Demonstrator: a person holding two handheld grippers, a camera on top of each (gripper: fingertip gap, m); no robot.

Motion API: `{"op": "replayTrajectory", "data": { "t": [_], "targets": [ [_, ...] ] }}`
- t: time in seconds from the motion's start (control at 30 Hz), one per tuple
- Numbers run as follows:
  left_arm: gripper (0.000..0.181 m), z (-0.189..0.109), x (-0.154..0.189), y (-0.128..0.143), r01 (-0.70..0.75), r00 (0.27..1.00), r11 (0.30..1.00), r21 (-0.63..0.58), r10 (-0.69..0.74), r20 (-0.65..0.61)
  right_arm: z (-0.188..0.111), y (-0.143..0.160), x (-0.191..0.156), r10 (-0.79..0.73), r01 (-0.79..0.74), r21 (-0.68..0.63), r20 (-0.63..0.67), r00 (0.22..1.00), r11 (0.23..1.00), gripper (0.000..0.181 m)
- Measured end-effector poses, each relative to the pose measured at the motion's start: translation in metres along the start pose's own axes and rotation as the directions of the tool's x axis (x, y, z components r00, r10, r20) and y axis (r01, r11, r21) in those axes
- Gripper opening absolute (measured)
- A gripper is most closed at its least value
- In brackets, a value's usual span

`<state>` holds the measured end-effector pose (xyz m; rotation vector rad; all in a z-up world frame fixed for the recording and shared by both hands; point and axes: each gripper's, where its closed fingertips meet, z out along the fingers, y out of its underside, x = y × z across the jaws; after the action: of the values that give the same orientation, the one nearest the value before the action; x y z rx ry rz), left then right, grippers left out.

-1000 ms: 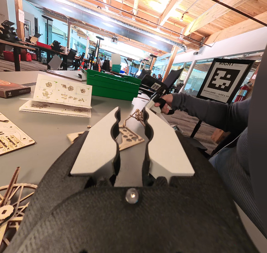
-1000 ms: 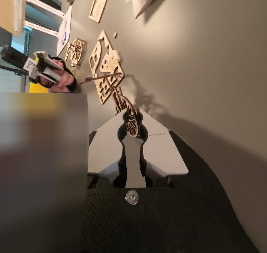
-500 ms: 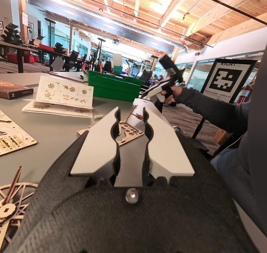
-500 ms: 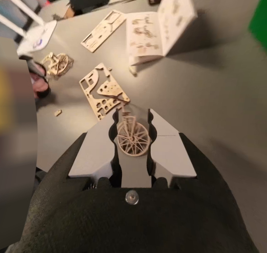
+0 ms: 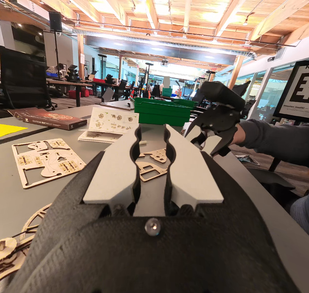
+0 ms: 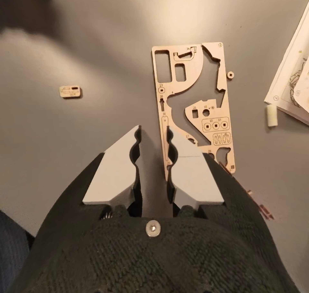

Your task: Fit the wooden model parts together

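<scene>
My left gripper (image 5: 152, 129) is open and empty, low over the grey table (image 5: 50, 196). A punched wooden parts sheet (image 5: 150, 168) lies on the table beyond its fingers. A second parts sheet (image 5: 46, 161) lies to the left, and a wooden spoked wheel assembly (image 5: 15, 244) sits at the bottom left. My right gripper (image 6: 153, 127) is open and empty, looking straight down beside the punched sheet (image 6: 192, 101). It also shows in the left wrist view (image 5: 199, 146), held above the table's right side. A blurred brown wooden part (image 6: 262, 209) lies right of it.
A small wooden tab (image 6: 71, 92), a tiny ring (image 6: 230, 75) and a white stick (image 6: 271, 116) lie loose. An instruction booklet (image 5: 113, 122), a dark kit box (image 5: 53, 119), green bins (image 5: 160, 116) and a yellow sheet (image 5: 10, 129) sit farther back. The table edge runs along the right.
My right gripper held the wooden wheel assembly earlier; it is now open and empty and has swung to look straight down. My left gripper's view has turned left and risen slightly.
</scene>
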<state>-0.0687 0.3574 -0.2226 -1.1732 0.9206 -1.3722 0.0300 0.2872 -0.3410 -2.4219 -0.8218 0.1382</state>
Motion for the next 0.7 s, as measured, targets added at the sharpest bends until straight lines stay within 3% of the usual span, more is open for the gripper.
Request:
{"op": "replayTrajectory", "data": {
  "t": [0.17, 0.27, 0.33, 0.43, 0.53, 0.7],
  "targets": [
    [0.024, 0.001, -0.002, 0.000, 0.004, 1.000, 1.000, 0.001, -0.004, 0.002, 0.008, -0.006, 0.014, -0.066, 0.066, -0.018, -0.048, 0.997, 0.998, 0.026],
    [0.024, -0.001, -0.003, -0.002, 0.020, 1.000, 1.000, 0.012, -0.020, 0.008, 0.012, -0.010, 0.007, -0.033, 0.034, -0.028, 0.042, 0.999, 0.999, 0.025],
    [0.006, -0.002, 0.000, -0.002, 0.050, 0.999, 0.999, -0.006, -0.050, -0.015, 0.013, -0.011, 0.004, -0.031, 0.035, -0.037, 0.083, 0.996, 0.999, 0.013],
    [0.004, -0.002, -0.007, 0.001, 0.148, 0.989, 0.987, -0.059, -0.147, 0.009, 0.015, -0.015, 0.000, -0.063, 0.065, -0.020, 0.105, 0.993, 0.998, 0.012],
    [0.017, -0.005, -0.028, 0.016, 0.271, 0.960, 0.953, -0.133, -0.257, 0.112, 0.014, -0.026, -0.010, -0.093, 0.083, 0.077, 0.130, 0.987, 0.994, 0.011],
    [0.055, -0.008, -0.050, 0.043, 0.478, 0.867, 0.848, -0.227, -0.415, 0.276, 0.002, -0.055, -0.014, -0.212, 0.203, 0.291, 0.001, 0.977, 0.935, 0.000]
  ]
}}
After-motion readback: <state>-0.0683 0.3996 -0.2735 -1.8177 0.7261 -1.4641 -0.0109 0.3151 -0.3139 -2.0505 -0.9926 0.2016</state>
